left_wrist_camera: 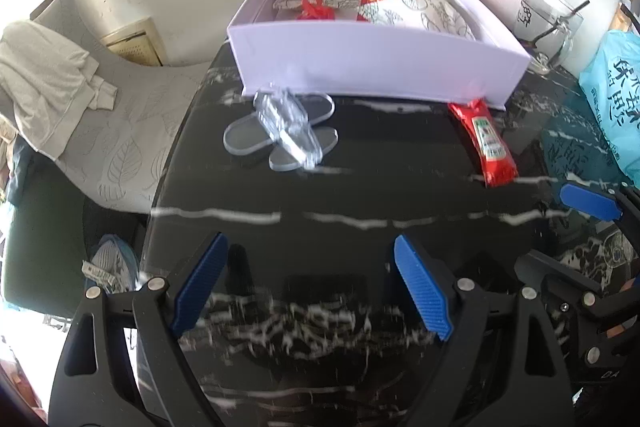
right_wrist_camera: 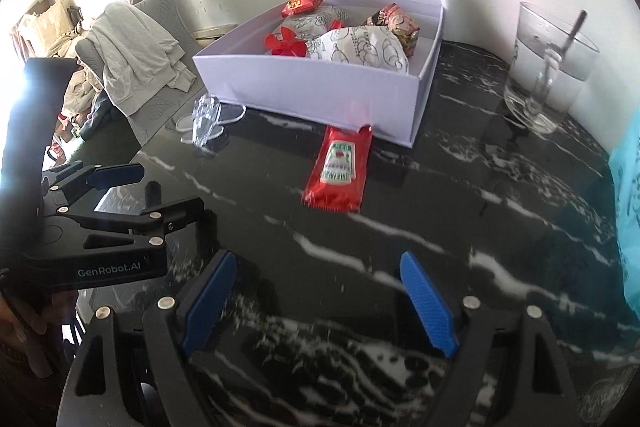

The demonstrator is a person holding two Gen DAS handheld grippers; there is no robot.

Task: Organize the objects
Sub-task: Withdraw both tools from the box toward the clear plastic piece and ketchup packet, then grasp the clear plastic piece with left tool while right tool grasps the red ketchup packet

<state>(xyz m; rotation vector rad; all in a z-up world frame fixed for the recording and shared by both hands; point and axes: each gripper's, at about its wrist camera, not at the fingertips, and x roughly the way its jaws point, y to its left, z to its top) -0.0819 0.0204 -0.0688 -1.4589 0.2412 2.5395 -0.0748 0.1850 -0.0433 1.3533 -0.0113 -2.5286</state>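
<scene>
Black marble table [right_wrist_camera: 460,187]: both grippers' fingers spread, empty; only left view shows sneaker [left_wrist_camera: 114,259]

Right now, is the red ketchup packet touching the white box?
Touching, it seems. In the right wrist view the ketchup packet has its top edge right against the white box front wall, with no gap showing.

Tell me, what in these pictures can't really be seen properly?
- White box: its front wall hides the floor and lower packets, both views.
- Ketchup packet: label print too small.
- Blue bag: cut by the frame edge, both views.
- Clear plastic piece: transparent, blurred; shape unclear.
</scene>
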